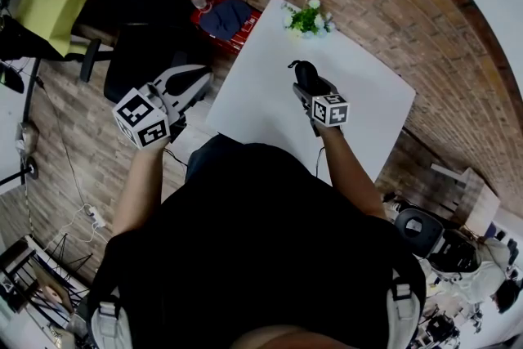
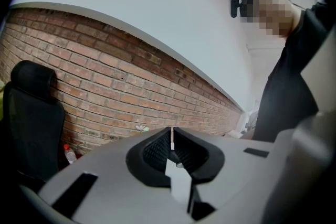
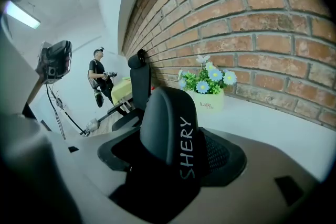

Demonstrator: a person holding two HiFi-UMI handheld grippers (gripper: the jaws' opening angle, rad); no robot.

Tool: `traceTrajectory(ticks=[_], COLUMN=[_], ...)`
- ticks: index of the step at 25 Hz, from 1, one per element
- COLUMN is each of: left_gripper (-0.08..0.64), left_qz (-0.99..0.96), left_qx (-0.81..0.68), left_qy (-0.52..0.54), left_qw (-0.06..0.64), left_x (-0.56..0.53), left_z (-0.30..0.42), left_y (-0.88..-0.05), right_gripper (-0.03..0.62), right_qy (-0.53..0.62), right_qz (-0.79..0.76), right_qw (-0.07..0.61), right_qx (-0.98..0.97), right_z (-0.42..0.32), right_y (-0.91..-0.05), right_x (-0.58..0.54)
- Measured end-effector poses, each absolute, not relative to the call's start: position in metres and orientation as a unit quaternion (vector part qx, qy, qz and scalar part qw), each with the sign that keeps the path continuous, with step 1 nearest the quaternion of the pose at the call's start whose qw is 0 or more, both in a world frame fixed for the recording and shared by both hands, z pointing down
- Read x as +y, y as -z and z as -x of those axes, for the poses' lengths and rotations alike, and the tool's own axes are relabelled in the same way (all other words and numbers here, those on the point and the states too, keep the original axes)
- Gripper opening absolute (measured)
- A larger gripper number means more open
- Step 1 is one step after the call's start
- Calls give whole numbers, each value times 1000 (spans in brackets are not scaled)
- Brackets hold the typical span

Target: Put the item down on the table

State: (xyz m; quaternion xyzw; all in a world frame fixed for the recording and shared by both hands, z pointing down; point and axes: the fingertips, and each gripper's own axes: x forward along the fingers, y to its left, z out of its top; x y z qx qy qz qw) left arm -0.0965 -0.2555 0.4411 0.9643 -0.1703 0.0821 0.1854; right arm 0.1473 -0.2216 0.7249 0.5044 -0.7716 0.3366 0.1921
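R gripper (image 1: 309, 84) is gripping the black item (image 3: 169, 128), lettered SHERY. Item is standing upright btwn the fingers (image 3: 220, 152), jaws parted only by its width. Gripper and item are hanging over the table (image 1: 368, 102); contact w/ the surface can't be told. Flower pot (image 3: 211, 98) is sitting ahead of the fingers, by the wall (image 3: 273, 18). L gripper (image 2: 171, 140) is holding nothing, jaws pressed together, off the table's edge.

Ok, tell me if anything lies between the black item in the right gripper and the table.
Nothing visible does. The right gripper holds the black item over a bare stretch of the white table; the flower pot stands farther off, at the far edge.
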Motion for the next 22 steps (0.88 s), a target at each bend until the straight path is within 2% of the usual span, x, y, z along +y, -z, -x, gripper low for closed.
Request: traceTrajectory(ticks=[22], left_gripper=[25], left_qz=[-961], left_qx=[-178], left_qy=[-88], left_qw=[191], left_x=[-275], left_z=[124], left_y=[-449], right_gripper=[348], right_qy=[-383], right_qz=[-506], right_qw=[235], right_qx=[-736], right_z=[-142], right_y=[-792], right_x=[-232])
